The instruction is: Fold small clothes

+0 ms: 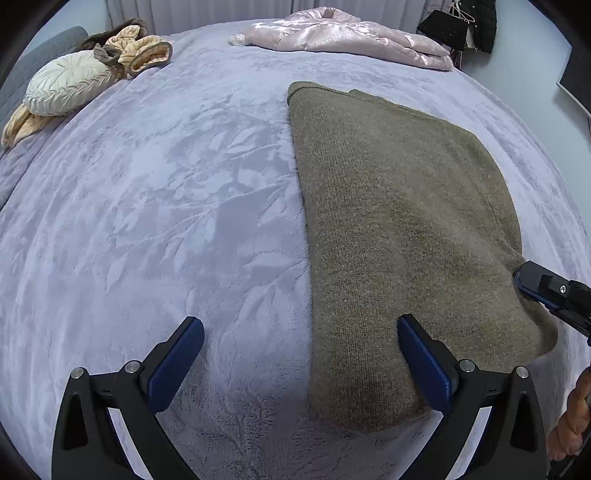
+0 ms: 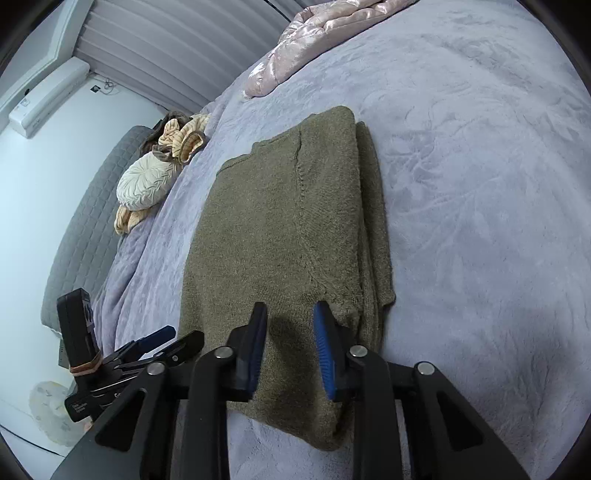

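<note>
Knitwear first: an olive-brown sweater lies folded into a long flat bundle on the lilac plush blanket that covers the bed. Directly under and ahead of the right gripper sits the sweater's near end; its blue-padded jaws stand a little apart with nothing pinched between them, and the knit lies slack below them. The left gripper hangs with its jaws spread wide, one finger over bare blanket and the other over the sweater's near edge, so that the garment's long side runs up between them without being held. From the left gripper's view the right one's tip pokes in at the far right, against the sweater's side edge. Well beyond both grippers, at the far edge of the bed, lies a shiny pink quilted jacket. Off to the left gripper's far left rest a round cream cushion and some beige knitted pieces.
</note>
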